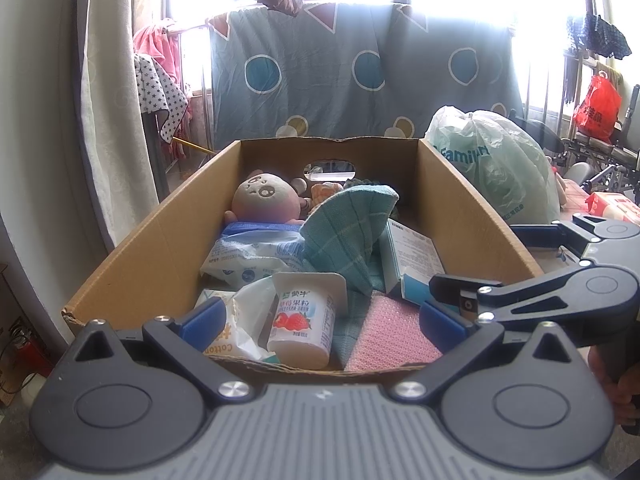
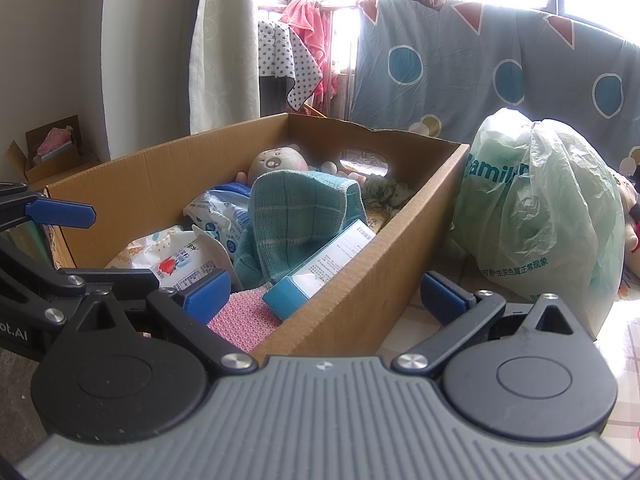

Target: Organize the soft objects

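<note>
A cardboard box (image 1: 148, 236) (image 2: 380, 248) holds a plush doll (image 1: 266, 196) (image 2: 276, 160), a teal checked cloth (image 1: 348, 232) (image 2: 296, 216), a pink sponge cloth (image 1: 390, 336) (image 2: 244, 322), wipe packs (image 1: 248, 256) (image 2: 218, 212), a strawberry yogurt cup (image 1: 302, 320) and a blue-white carton (image 1: 412, 260) (image 2: 324, 264). My left gripper (image 1: 322, 324) is open and empty at the box's near edge. My right gripper (image 2: 326, 294) is open and empty over the box's near right corner; it also shows in the left wrist view (image 1: 516, 268).
A green plastic bag (image 1: 500, 168) (image 2: 540, 216) stands right of the box. A patterned blanket (image 1: 360, 68) hangs behind it. A small open box (image 2: 52, 156) sits on the floor at left. A red bag (image 1: 598, 108) hangs at far right.
</note>
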The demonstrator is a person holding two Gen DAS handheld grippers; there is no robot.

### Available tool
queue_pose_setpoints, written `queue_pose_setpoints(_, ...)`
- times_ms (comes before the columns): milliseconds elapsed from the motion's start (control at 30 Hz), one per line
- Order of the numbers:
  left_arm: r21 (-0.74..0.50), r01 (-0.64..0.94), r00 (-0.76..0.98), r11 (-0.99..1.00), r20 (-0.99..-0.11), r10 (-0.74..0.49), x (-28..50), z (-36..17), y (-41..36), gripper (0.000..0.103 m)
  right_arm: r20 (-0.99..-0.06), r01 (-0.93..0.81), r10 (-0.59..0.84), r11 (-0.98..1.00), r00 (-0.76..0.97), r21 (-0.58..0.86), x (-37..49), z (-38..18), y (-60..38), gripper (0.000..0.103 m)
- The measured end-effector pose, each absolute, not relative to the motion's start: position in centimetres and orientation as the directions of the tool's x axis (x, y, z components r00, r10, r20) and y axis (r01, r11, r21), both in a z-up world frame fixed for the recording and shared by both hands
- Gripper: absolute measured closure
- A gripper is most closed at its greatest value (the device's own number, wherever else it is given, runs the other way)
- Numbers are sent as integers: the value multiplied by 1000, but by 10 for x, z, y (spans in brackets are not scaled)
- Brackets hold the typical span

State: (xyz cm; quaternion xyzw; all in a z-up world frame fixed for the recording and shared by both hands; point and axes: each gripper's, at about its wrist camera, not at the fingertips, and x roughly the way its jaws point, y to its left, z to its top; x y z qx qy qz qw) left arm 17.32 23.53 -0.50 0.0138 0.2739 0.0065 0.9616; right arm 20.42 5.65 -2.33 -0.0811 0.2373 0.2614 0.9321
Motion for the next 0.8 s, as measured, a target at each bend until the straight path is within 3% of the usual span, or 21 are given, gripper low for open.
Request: queue_pose_setpoints(800,29,-9,851,1000,-524,23,173,-5,234,0,-487,-526,448,850,750,-28,205,-23,57,1)
